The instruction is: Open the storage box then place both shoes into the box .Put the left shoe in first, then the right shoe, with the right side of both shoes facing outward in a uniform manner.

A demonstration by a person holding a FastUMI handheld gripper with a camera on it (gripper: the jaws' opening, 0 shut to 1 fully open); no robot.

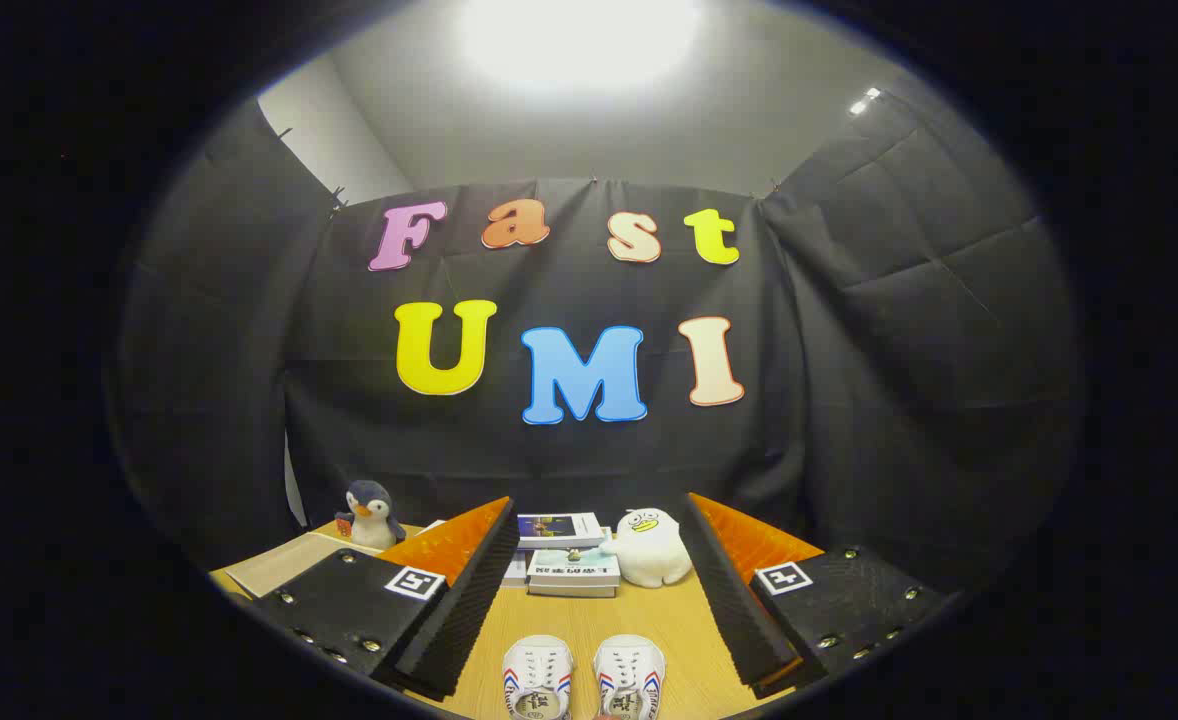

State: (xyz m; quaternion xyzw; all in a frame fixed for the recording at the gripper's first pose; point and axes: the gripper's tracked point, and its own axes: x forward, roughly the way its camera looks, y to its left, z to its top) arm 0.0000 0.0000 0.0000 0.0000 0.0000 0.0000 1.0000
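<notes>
The gripper (589, 560) hangs above the wooden table (669, 625) with its fingers spread wide, holding nothing. Between them sit the two white shoes (584, 678) — side by side, toes pointing away. Beyond lie stacked books (569, 560), a white plush toy (652, 547) and a penguin toy (369, 513).

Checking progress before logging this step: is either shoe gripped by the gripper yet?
No: the gripper is open, and both shoes sit side by side on the table between its fingers, untouched.
</notes>
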